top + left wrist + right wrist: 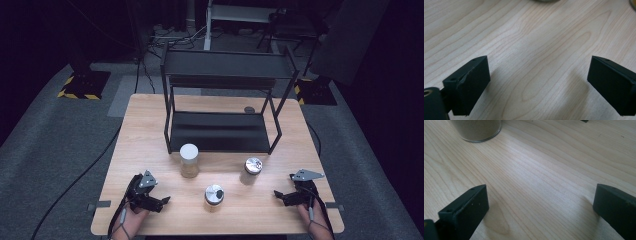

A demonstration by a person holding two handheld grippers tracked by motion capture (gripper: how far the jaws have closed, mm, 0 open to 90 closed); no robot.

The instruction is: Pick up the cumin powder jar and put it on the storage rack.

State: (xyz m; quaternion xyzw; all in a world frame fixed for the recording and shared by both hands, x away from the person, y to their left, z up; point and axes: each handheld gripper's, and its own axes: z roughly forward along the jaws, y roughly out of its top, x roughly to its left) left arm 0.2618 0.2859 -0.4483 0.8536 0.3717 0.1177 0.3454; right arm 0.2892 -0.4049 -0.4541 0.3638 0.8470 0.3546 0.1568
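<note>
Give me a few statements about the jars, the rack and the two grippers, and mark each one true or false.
1. Three jars stand on the wooden table in front of the black rack. True.
2. The white-lidded jar sits on the rack's lower shelf. False: it stands on the table, just in front of the rack.
3. The left gripper is open, with nothing between its jaws. True.
4. The right gripper is shut on the metal-lidded jar nearest the person. False: it is open, and that jar stands apart from it.
5. The other metal-lidded jar lies on its side. False: it stands upright.
</note>
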